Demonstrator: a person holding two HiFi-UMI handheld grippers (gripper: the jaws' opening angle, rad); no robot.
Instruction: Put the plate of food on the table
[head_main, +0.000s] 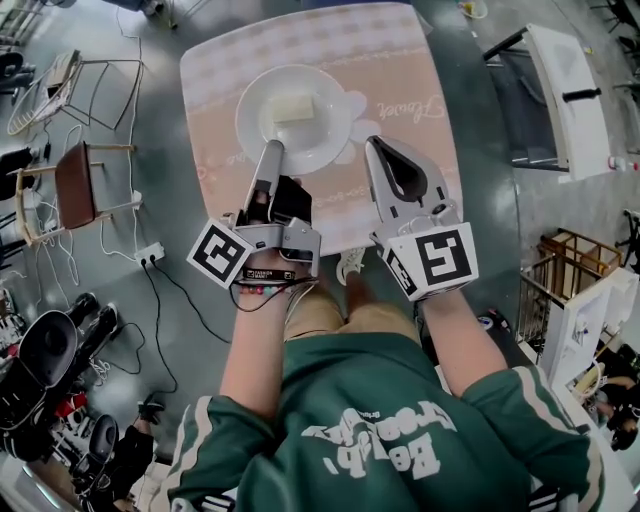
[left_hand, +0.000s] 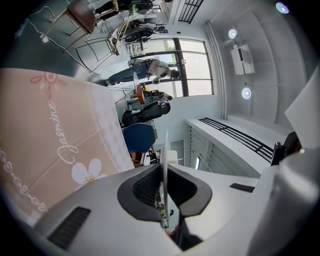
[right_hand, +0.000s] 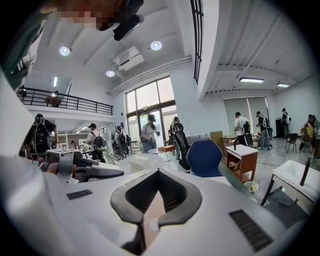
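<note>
Jaws of the left gripper are clamped on the near rim of the plate. In the left gripper view the rim runs edge-on as a thin white line between the two black pads. In the head view the left gripper reaches in from the near side and its tips overlap the plate at its lower left edge. A pale block of food lies at the middle of the plate.

The plate is over the far half of the table, which carries a pink cloth with white flower prints. Whether the plate rests on the cloth or hangs just above it cannot be told.

The right gripper lies just beside the plate on its right, apart from it. Its jaws are together at the tips with nothing between them; in the right gripper view only the cloth shows through the gap behind the tips of the right gripper.

A wooden chair and a power strip are on the floor to the left of the table. A blue chair is beyond the table's far side.
</note>
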